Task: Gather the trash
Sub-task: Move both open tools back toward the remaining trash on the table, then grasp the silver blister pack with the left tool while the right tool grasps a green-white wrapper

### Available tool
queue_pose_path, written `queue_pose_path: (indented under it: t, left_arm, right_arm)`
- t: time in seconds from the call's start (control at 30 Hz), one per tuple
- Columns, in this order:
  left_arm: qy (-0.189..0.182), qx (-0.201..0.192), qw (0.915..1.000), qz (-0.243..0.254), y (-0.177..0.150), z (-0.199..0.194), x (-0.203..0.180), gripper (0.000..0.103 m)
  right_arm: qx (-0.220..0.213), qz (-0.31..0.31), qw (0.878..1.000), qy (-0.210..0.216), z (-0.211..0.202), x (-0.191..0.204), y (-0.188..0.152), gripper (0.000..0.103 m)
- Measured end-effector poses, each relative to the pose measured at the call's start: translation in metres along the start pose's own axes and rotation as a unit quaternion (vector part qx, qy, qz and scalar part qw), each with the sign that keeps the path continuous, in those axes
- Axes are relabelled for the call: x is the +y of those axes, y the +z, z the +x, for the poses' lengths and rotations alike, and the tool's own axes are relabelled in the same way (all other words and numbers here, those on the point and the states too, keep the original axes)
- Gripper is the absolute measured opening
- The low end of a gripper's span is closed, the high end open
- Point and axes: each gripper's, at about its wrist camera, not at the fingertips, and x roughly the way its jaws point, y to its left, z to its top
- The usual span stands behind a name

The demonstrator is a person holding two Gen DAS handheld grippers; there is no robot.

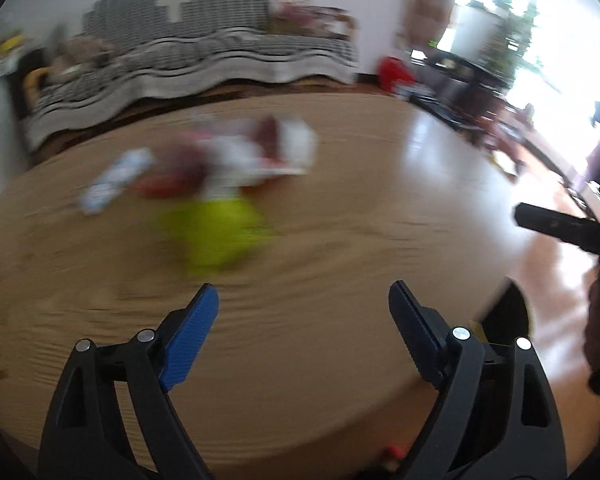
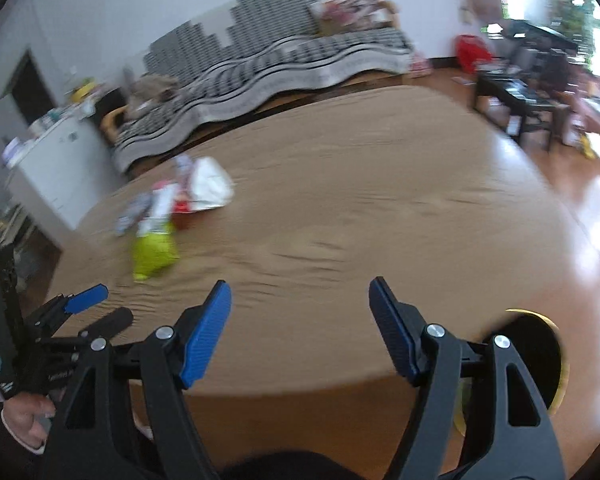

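A pile of trash lies on the round wooden table: a yellow-green wrapper, a white and red wrapper and a white-blue packet, all blurred. My left gripper is open and empty, above the table's near side, short of the pile. In the right wrist view the same green wrapper and a white bag lie at the far left. My right gripper is open and empty over the table's near edge. A black bin with a yellow rim stands below the table edge at the right.
A sofa with a striped cover stands behind the table. A dark low table and a red bag are at the far right. A white cabinet stands at the left. The left gripper also shows in the right wrist view.
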Motion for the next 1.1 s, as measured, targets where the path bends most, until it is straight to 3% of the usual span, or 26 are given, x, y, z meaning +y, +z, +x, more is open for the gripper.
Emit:
queue_pose_path:
  t: [0.1, 0.23, 0.37, 0.5, 0.6, 0.9, 0.97, 1.03, 1.07, 1.1]
  left_arm:
    - [0.059, -0.003, 0.9982, -0.013, 0.007, 0.002, 0.062, 0.085]
    - [0.092, -0.01, 0.9957, -0.006, 0.026, 0.021, 0.119, 0.085]
    - [0.117, -0.001, 0.9929, 0.021, 0.041, 0.057, 0.153, 0.085]
    - [0.114, 0.011, 0.9934, 0.009, 0.064, 0.101, 0.177, 0.085]
    - [0.111, 0.016, 0.9936, 0.007, 0.076, 0.125, 0.183, 0.085]
    - [0.092, 0.032, 0.9949, -0.026, 0.094, 0.166, 0.199, 0.084]
    - [0.088, 0.029, 0.9954, -0.026, 0.098, 0.168, 0.199, 0.078]
    - [0.085, 0.027, 0.9959, -0.017, 0.097, 0.167, 0.195, 0.054]
    - [0.084, 0.028, 0.996, -0.014, 0.097, 0.165, 0.191, 0.046]
    - [0.087, 0.031, 0.9956, -0.015, 0.097, 0.164, 0.19, 0.035]
  right_arm:
    - [0.01, -0.021, 1.0, 0.021, 0.04, 0.045, 0.023, 0.069]
    - [0.025, -0.019, 0.999, 0.038, 0.087, 0.079, 0.052, 0.069]
    - [0.028, 0.0, 0.999, 0.034, 0.125, 0.088, 0.083, 0.069]
    - [0.057, 0.022, 0.998, 0.028, 0.173, 0.084, 0.109, 0.069]
    - [0.085, 0.034, 0.995, 0.03, 0.204, 0.078, 0.115, 0.061]
    - [0.11, 0.068, 0.989, 0.074, 0.241, 0.064, 0.126, 0.051]
    - [0.109, 0.054, 0.99, 0.067, 0.24, 0.069, 0.126, 0.049]
    - [0.102, 0.038, 0.992, 0.061, 0.233, 0.074, 0.126, 0.039]
    - [0.098, 0.031, 0.993, 0.049, 0.23, 0.076, 0.126, 0.022]
    - [0.096, 0.028, 0.994, 0.043, 0.226, 0.076, 0.126, 0.021]
